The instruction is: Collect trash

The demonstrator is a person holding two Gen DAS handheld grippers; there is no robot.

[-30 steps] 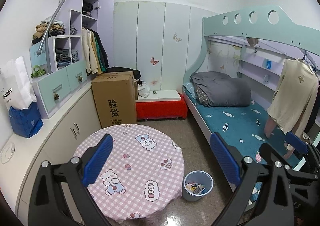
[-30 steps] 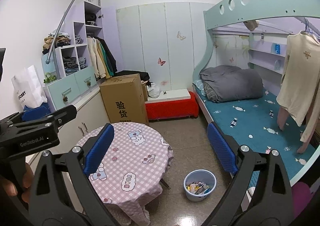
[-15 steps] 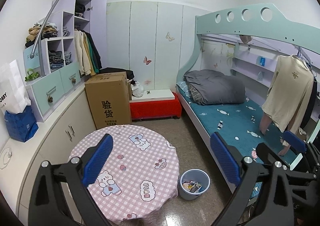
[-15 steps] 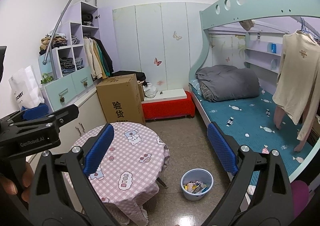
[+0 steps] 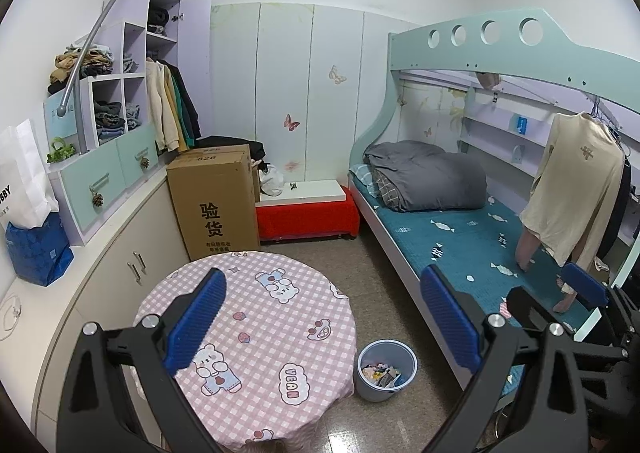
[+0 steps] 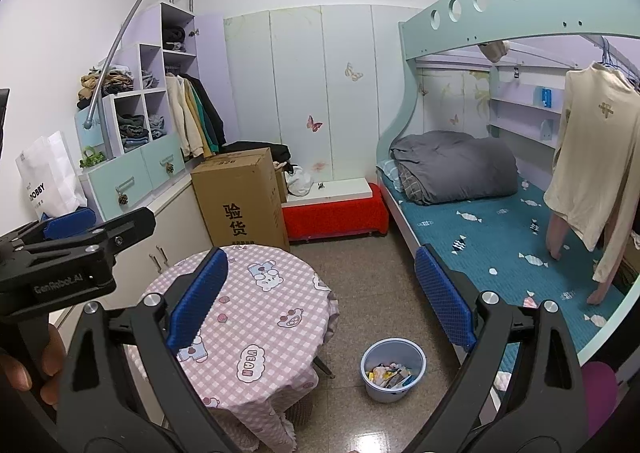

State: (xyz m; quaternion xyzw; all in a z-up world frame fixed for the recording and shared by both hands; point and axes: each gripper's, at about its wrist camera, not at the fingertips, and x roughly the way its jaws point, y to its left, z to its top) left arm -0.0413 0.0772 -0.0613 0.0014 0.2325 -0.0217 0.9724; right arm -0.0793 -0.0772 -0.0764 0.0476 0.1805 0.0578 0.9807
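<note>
A pale blue trash bin point(image 5: 386, 369) holding several colourful wrappers stands on the floor between the round table and the bunk bed; it also shows in the right wrist view point(image 6: 393, 369). My left gripper point(image 5: 322, 317) is open and empty, held high above the table and bin. My right gripper point(image 6: 322, 301) is open and empty too, at a similar height. The left gripper's body shows at the left edge of the right wrist view point(image 6: 76, 253); the right gripper's blue pad shows at the right edge of the left wrist view point(image 5: 582, 285).
A round table with a pink checked bear cloth point(image 5: 256, 329) stands below. A tall cardboard box point(image 5: 216, 205), a red bench point(image 5: 306, 217), white cabinets with shelves point(image 5: 100, 237) and a bunk bed with teal sheet point(image 5: 460, 241) ring the tiled floor point(image 5: 376, 285). A cream shirt point(image 5: 576, 189) hangs right.
Both cameras have drifted slightly, shifting the room a little in view. Both grippers stay open and empty.
</note>
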